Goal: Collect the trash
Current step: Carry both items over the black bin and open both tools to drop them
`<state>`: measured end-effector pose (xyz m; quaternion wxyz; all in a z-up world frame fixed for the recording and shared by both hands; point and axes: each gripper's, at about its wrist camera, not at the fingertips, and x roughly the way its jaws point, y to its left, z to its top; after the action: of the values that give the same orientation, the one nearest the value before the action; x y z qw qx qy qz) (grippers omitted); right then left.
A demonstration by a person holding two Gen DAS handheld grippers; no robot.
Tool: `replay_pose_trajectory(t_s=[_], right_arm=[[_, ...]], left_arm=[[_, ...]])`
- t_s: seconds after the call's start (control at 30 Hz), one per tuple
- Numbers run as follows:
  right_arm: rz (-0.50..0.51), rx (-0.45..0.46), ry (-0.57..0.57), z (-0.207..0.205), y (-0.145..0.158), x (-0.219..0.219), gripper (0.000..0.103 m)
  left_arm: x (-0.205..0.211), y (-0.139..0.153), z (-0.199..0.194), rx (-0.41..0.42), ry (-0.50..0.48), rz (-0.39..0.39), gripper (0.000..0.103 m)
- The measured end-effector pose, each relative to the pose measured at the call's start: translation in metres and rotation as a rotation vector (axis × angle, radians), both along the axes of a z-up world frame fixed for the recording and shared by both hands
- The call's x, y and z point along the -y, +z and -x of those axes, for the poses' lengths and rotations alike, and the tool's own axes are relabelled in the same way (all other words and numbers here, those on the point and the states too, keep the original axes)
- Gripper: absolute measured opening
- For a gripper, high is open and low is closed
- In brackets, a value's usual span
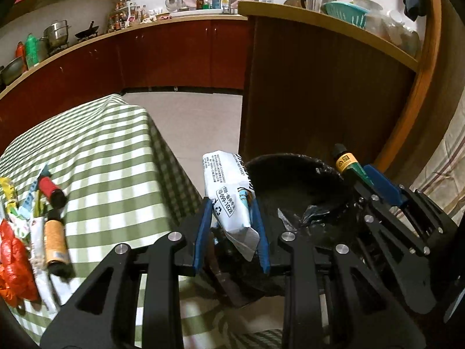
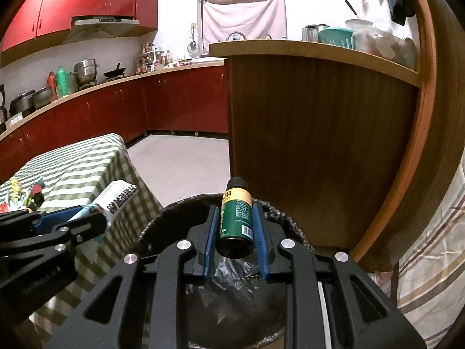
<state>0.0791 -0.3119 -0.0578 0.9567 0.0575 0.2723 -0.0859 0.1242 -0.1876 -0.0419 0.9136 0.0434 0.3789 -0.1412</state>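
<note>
Left wrist view shows your left gripper (image 1: 231, 221) pinching a crumpled white paper-like packet with black print (image 1: 228, 192) between its blue pads, the packet tilted and standing up out of the jaws, just over the near rim of the round black bin lined with a black plastic bag (image 1: 293, 174). Your right gripper (image 1: 363, 180) reaches in from the right side over the same bin, clamped on a small dark green bottle with a yellow label band and a black cap (image 1: 344, 161). In the right wrist view that bottle (image 2: 235, 212) sits upright between the blue pads of the right gripper (image 2: 235, 224), directly above the bin's open mouth (image 2: 174, 209), with crinkled bag plastic visible below. To your left stands a table under a green and white checked cloth (image 1: 116, 157), and more trash lies on it: a red crumpled wrapper (image 1: 11, 261), an orange-labelled small bottle (image 1: 55, 238), and a red-labelled one (image 1: 51, 189) among loose packets.
</note>
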Motion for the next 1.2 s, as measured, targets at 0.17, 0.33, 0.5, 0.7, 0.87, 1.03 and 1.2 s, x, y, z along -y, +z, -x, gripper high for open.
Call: replay_pose_trajectory(t_s=[0.17,0.33,0.5,0.7,0.87,1.03,1.2], right_arm=[[-0.01,-0.009,-0.008,-0.005,-0.007,0.007,0.025],[-0.029,-0.031,-0.012,-0.012,-0.012,0.013,0.03],[-0.024,-0.027,-0.02,-0.008,-0.008,0.013,0.033],[-0.034,-0.019,-0.021,-0.001,0.002,0.006,0.033],[-0.053,-0.008,0.018,0.007,0.015,-0.016,0.037],[-0.077,-0.007,0.087,0.008,0.023,-0.048,0.039],[-0.088,0.001,0.173,0.006,0.032,-0.087,0.04]], left_arm=[[0.015,-0.004,-0.005,-0.007,-0.005,-0.013,0.028],[0.021,-0.012,-0.01,-0.03,0.0,-0.026,0.043],[0.014,-0.008,-0.011,-0.026,0.015,-0.01,0.049],[-0.009,0.001,-0.002,-0.01,0.033,0.0,0.05],[-0.042,0.013,0.007,0.0,0.069,0.0,0.051],[-0.078,0.022,0.02,0.013,0.113,-0.023,0.053],[-0.124,0.029,0.033,0.022,0.185,-0.049,0.053]])
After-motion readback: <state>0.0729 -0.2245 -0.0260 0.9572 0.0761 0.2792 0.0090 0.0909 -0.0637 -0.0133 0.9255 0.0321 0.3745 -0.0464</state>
